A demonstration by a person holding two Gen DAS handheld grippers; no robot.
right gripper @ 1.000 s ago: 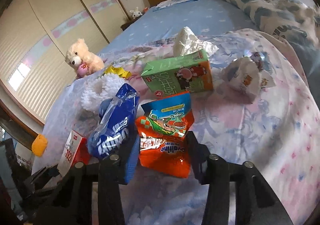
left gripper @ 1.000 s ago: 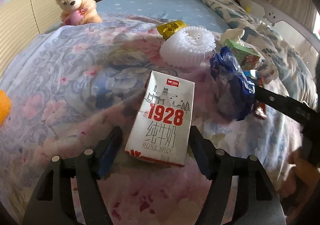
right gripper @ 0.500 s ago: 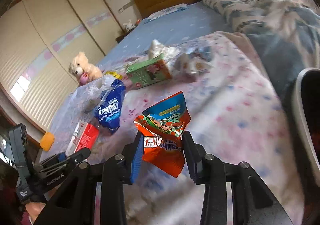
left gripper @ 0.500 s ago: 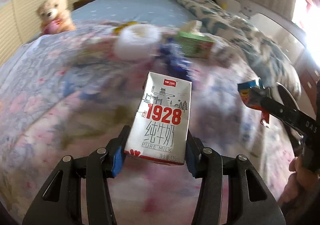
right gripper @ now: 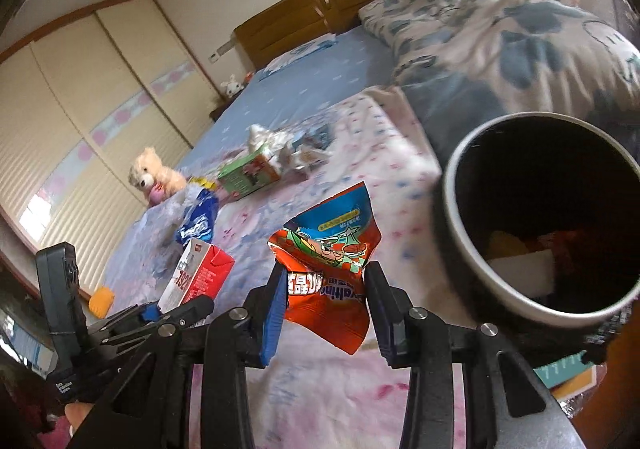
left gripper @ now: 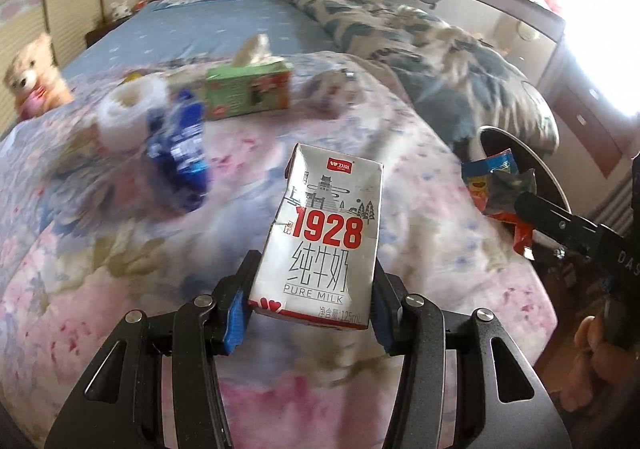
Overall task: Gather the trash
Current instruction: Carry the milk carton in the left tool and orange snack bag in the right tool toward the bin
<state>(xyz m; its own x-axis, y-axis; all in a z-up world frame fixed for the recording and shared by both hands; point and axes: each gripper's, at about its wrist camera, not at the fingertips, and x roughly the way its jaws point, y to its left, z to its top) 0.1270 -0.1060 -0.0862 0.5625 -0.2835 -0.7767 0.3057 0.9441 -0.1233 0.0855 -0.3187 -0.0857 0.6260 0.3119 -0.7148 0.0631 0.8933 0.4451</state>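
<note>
Milk carton [left gripper: 326,237], front panel: red "1928" above grey Chinese characters, "PURE MILK" beneath them, "125mL" at the bottom edge, and a small red brand badge at the top, too small to read. To the right of the carton, the black arm of the other hand-held gripper [left gripper: 532,207] bears the letters "DAS". Orange snack packet [right gripper: 328,269]: print seen upside down, partly legible as "ovaltine".
</note>
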